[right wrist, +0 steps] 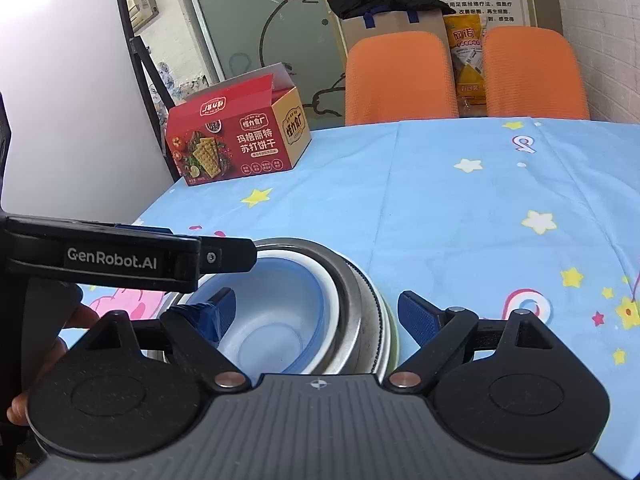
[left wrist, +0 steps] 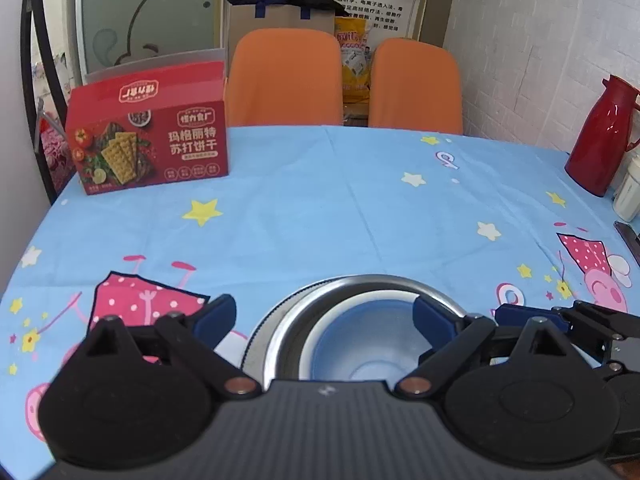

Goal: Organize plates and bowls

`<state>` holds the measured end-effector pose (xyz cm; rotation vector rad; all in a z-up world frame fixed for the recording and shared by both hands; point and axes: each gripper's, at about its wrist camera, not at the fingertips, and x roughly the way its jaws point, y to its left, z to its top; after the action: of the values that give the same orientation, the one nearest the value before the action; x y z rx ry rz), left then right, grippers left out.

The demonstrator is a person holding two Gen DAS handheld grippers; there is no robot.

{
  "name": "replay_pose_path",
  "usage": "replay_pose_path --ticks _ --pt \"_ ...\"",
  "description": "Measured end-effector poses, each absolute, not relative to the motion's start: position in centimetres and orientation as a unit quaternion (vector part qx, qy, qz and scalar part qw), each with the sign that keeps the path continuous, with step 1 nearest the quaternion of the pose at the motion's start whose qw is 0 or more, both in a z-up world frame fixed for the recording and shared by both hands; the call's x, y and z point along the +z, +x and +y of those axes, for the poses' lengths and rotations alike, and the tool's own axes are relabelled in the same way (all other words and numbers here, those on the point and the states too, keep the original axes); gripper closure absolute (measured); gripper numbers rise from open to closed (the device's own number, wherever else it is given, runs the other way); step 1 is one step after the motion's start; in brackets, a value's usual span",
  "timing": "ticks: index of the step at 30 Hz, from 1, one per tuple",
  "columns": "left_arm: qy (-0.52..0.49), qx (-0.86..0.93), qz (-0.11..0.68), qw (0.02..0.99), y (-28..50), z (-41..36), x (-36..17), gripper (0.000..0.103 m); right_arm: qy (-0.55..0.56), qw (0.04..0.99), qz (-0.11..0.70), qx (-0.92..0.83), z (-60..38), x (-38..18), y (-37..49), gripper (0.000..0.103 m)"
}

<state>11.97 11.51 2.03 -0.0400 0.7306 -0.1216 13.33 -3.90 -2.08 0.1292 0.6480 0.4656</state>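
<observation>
A nested stack stands on the blue tablecloth at the near edge: a steel bowl (left wrist: pixel 360 282) with a blue bowl (left wrist: pixel 352 344) inside, on a white dish with a dotted rim (left wrist: pixel 256 332). My left gripper (left wrist: pixel 326 320) is open above it, one finger outside the steel rim and the other over the blue bowl. In the right wrist view the steel bowl (right wrist: pixel 356 292) holds a white bowl (right wrist: pixel 326 280) and the blue bowl (right wrist: pixel 272 320). My right gripper (right wrist: pixel 316 314) is open over the stack's right side, its pads touching nothing that I can see. The left gripper's arm (right wrist: pixel 112 260) reaches in from the left.
A red cracker box (left wrist: pixel 148 140) stands at the table's far left. A red jug (left wrist: pixel 600 136) and a white cup (left wrist: pixel 628 196) stand at the right edge by the brick wall. Two orange chairs (left wrist: pixel 284 76) are behind the table. A hand (right wrist: pixel 68 320) shows at the left.
</observation>
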Motion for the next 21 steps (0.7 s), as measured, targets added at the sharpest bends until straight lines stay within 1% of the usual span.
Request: replay_pose_path --ticks 6,12,17,21 --pt "-0.035 -0.060 0.344 0.936 9.7 10.4 2.8 0.007 0.083 0.929 0.302 0.200 -6.2 -1.6 12.0 0.028" --pt "-0.034 -0.054 0.321 0.945 6.2 8.5 3.4 0.007 0.108 0.942 0.272 0.166 -8.8 -1.0 9.0 0.027" --pt "-0.017 -0.050 0.296 0.954 2.4 6.4 3.2 0.006 0.131 0.944 0.272 0.135 -10.5 -1.9 6.0 0.027" --pt "-0.014 -0.056 0.291 0.955 -0.5 4.8 1.9 0.006 0.152 0.945 0.270 0.104 -11.9 -3.0 3.2 0.027"
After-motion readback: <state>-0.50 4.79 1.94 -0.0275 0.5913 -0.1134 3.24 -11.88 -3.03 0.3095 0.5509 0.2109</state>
